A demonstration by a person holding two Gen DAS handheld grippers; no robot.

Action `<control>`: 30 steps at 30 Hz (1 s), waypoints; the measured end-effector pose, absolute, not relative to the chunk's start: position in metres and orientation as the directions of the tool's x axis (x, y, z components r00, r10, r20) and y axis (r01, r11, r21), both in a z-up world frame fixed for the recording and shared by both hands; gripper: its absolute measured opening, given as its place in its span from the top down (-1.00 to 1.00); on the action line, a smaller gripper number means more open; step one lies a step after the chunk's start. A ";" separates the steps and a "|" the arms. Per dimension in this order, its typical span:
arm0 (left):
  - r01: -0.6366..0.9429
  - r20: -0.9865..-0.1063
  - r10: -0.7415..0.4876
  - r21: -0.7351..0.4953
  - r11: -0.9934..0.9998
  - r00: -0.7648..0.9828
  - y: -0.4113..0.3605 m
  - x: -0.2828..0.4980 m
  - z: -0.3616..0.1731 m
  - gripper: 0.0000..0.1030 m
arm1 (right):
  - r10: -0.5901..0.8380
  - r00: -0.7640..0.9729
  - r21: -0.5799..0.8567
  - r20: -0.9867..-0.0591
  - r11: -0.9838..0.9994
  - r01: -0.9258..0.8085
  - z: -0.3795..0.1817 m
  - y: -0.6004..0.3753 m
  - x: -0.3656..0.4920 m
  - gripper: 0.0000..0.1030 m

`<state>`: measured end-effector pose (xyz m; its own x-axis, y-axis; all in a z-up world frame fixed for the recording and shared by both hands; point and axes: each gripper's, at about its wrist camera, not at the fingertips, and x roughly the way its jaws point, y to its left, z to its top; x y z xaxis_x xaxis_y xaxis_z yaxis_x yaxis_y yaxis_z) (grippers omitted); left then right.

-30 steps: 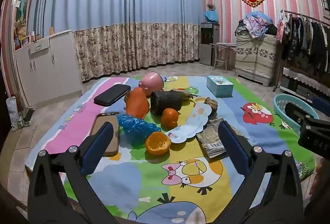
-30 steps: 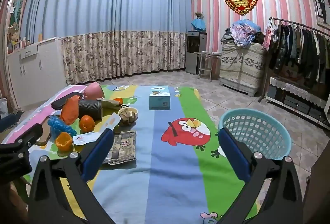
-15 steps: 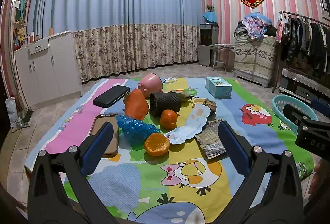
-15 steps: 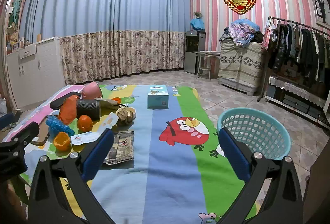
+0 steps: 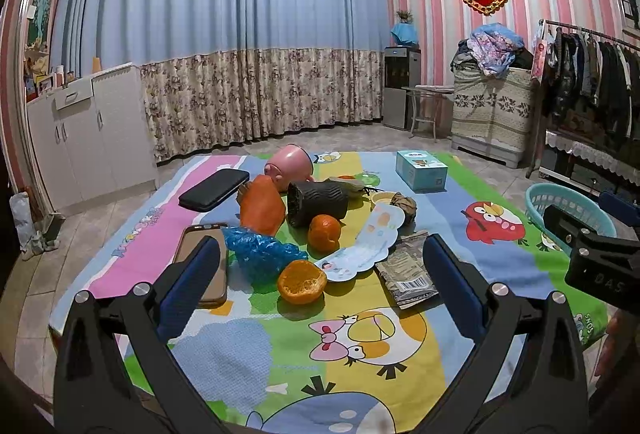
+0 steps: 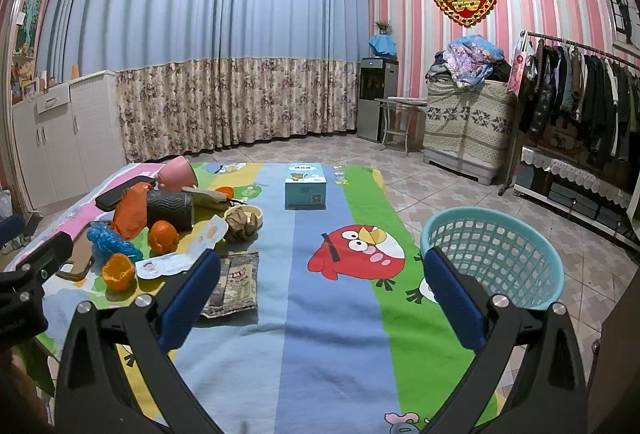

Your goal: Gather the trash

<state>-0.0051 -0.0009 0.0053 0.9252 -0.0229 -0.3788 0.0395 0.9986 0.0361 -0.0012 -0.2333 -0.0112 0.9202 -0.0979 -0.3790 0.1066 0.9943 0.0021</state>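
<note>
- Over the near edge of the surface [image 5: 532,266], in the left wrist view, the left tongs [image 5: 320,266] hang spread wide with nothing between their blue pads.
- Straight ahead of them lies the trash: a hollow orange peel [image 5: 301,281] nearest, a crumpled blue bag [image 5: 260,254] just left of it, a white printed wrapper [image 5: 366,242] and a flat grey packet [image 5: 408,272] to the right.
- Farther back sit a whole orange [image 5: 324,232], an orange bag [image 5: 262,208], a black ribbed cup [image 5: 318,199] on its side and a tipped pink cup [image 5: 289,167].
- Only this view shows clearly the phone [image 5: 202,262] and the black case [image 5: 214,189] toward the left edge.
- At the right margin, part of the teal basket [image 5: 560,210] shows behind the right tongs' body.
- From the right wrist view, the right tongs [image 6: 320,270] are likewise wide apart and empty, above the near edge.
- Here the basket [image 6: 492,254] shows whole, standing on the floor just off the right edge, nothing visible inside.
- A brown paper wad [image 6: 240,222] in a small bowl and a blue tissue box [image 6: 305,186] near the far edge are plainer here; the pile sits toward the left edge.
</note>
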 end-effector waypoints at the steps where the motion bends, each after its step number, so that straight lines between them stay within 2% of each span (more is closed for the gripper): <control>1: 0.040 -0.377 -0.023 0.037 0.999 0.926 -0.001 -0.005 0.006 -0.90 | -0.099 0.921 0.002 -0.377 0.994 0.108 -0.011 -0.234 -0.002 -0.93; 30: 0.047 -0.370 -0.031 0.034 0.998 0.929 -0.002 -0.005 0.012 -0.90 | -0.115 0.916 -0.003 -0.384 0.992 0.124 -0.019 -0.237 0.002 -0.93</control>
<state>-0.0046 -0.0017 0.0120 0.9287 -0.0310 -0.3696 0.0470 0.9983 0.0345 0.0019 -0.2368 -0.0194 0.9161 -0.1152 -0.3840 0.1235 0.9923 -0.0032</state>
